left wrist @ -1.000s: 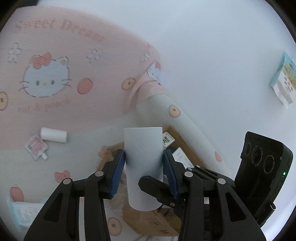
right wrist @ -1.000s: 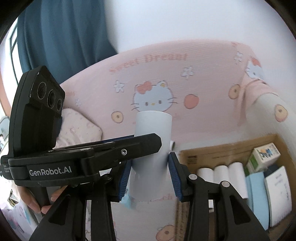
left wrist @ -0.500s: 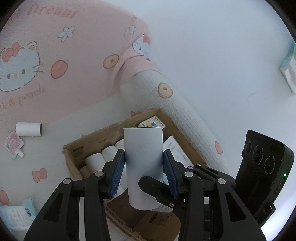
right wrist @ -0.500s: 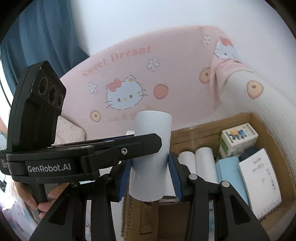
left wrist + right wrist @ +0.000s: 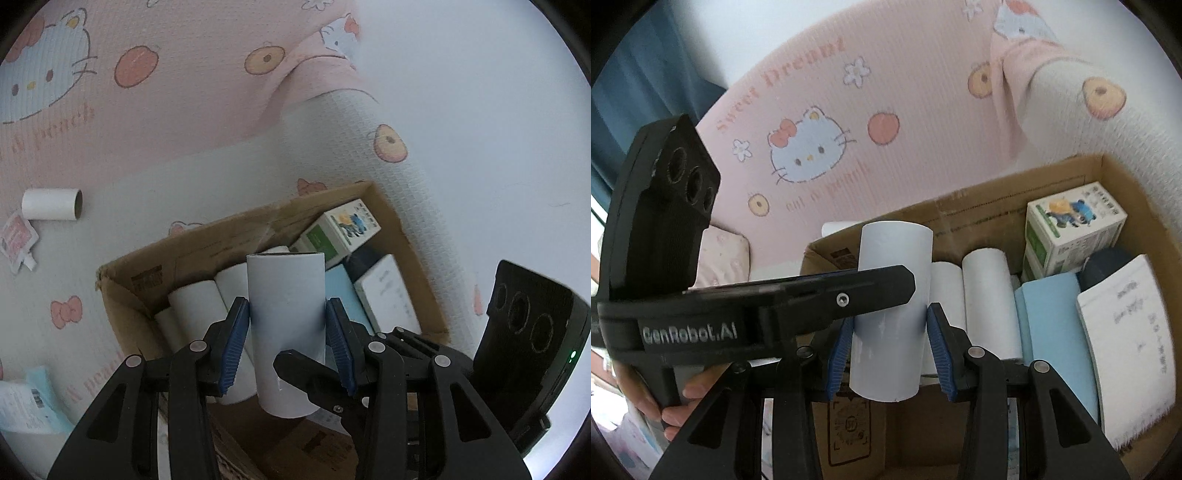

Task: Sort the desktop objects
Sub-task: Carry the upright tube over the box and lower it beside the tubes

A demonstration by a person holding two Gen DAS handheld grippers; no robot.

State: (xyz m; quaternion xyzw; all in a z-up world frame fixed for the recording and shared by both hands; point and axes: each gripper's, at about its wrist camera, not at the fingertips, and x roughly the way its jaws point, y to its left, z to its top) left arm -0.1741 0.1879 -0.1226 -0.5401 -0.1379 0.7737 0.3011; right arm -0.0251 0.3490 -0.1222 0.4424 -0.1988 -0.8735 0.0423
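Note:
Both grippers hold one white cardboard tube upright between their blue pads. In the left wrist view my left gripper (image 5: 287,339) is shut on the tube (image 5: 286,314), above the open cardboard box (image 5: 417,266). In the right wrist view my right gripper (image 5: 890,350) is shut on the same tube (image 5: 890,343), and the left gripper's black finger crosses in front of it. The box (image 5: 982,206) holds white tubes (image 5: 986,295), a small printed carton (image 5: 1071,229), a light blue pack (image 5: 1056,332) and a white notepad (image 5: 1126,332).
Another white tube (image 5: 51,204) lies on the Hello Kitty sheet at the left, beside a small pink sachet (image 5: 16,240). A blue-and-white packet (image 5: 26,406) lies at the lower left. A white padded bolster (image 5: 354,147) runs behind the box.
Both grippers have carried the tube toward and over the box, which now fills more of both views. The grip on the tube is unchanged.

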